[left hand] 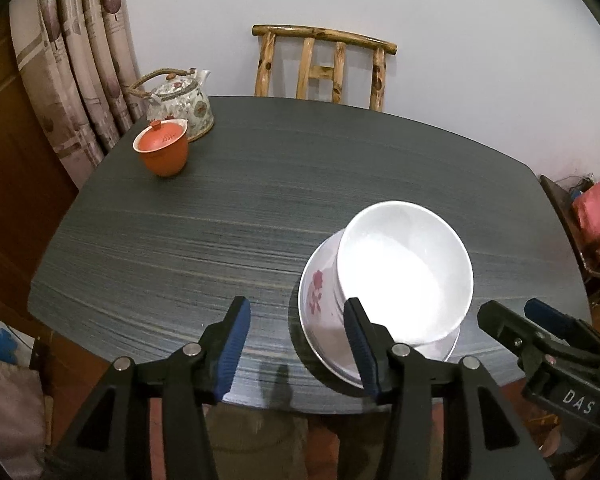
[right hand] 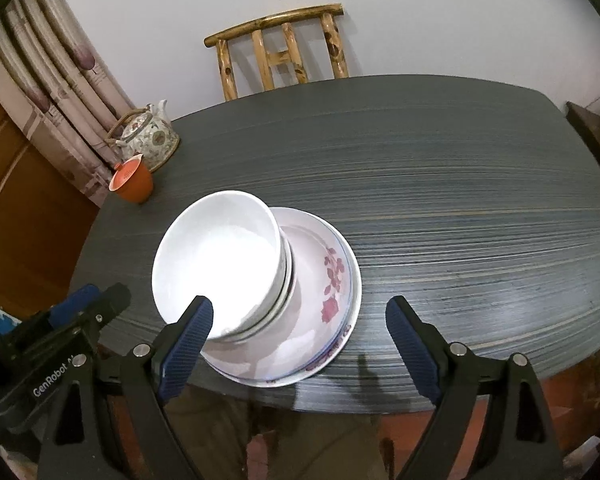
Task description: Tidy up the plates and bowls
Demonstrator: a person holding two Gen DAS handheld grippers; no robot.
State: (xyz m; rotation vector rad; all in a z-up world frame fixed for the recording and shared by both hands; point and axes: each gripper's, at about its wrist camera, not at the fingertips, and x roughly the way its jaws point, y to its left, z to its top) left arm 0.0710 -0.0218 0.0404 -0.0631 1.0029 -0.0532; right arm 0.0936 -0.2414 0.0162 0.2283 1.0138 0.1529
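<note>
Centrally, a stack of white bowls (right hand: pixel 220 268) sits nested on flowered plates (right hand: pixel 328 280) near the table's (right hand: pixel 440 200) front edge. From the bowls, an orange lidded cup (right hand: pixel 132 180) stands at about ten o'clock and a patterned teapot (right hand: pixel 148 136) just behind it, touching or nearly so; a bamboo chair (right hand: pixel 280 52) is at twelve o'clock beyond the far edge. Both grippers are spread wide and hold nothing: the left gripper (left hand: pixel 296 344) hovers at the stack's left side, the right gripper (right hand: pixel 300 344) at its near side. "GenRobot" reads on the left tool, "DAS" on the right. How many plates lie stacked is unclear; a red bundle (left hand: pixel 596 216) at three o'clock is cut off
</note>
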